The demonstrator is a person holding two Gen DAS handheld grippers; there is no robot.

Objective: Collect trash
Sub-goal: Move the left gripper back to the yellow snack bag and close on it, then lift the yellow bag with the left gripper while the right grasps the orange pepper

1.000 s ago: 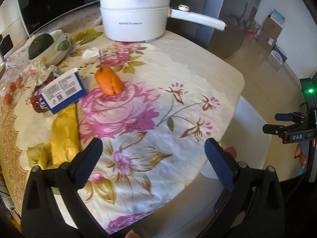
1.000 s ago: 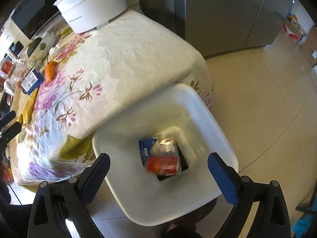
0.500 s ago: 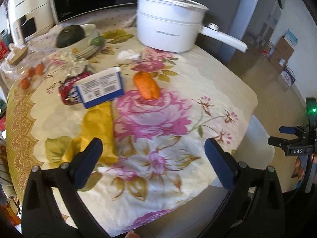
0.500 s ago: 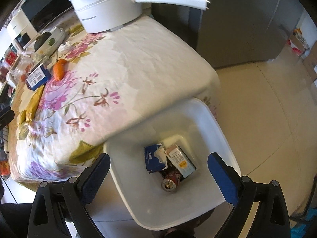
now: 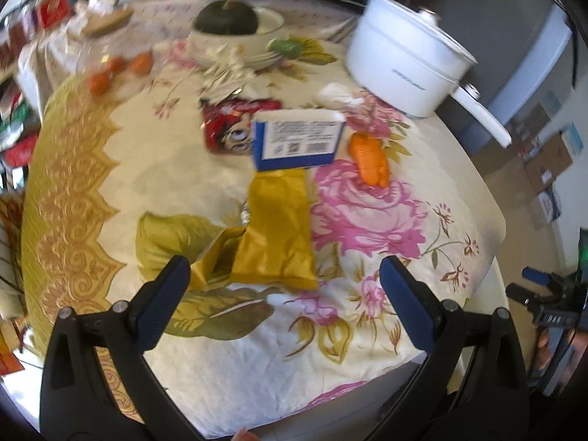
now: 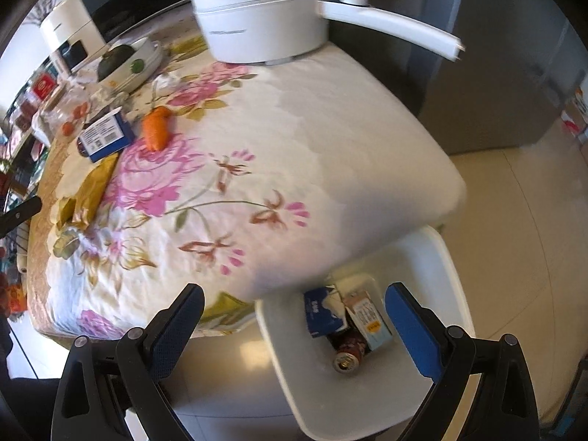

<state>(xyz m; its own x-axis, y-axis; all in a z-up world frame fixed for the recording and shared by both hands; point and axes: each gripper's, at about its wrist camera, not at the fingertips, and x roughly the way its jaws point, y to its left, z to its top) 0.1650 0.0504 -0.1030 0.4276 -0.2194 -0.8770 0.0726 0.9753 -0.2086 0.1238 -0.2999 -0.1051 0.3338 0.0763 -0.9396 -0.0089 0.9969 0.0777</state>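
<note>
My left gripper [image 5: 284,275] is open and empty, just in front of a yellow snack bag [image 5: 277,231] lying on the floral tablecloth. Behind the bag lie a blue-and-white box [image 5: 297,139], a red wrapper [image 5: 229,128] and a crumpled white tissue [image 5: 336,95]. My right gripper [image 6: 294,310] is open and empty above the white trash bin [image 6: 437,257] beside the table. The bin holds a blue carton [image 6: 319,312], a light box [image 6: 369,321] and a can [image 6: 347,354]. The yellow bag [image 6: 93,187] and blue box [image 6: 104,136] also show in the right wrist view.
An orange carrot [image 5: 369,160] lies right of the box. A white pot [image 5: 404,62] with a long handle stands at the back right. A bowl with a dark squash [image 5: 226,18], a green fruit [image 5: 284,47] and small oranges [image 5: 117,70] sit at the back.
My left gripper has swung left and closer to the yellow bag, which now lies between its fingers' line. My right gripper has drawn back from over the bin toward the table edge.
</note>
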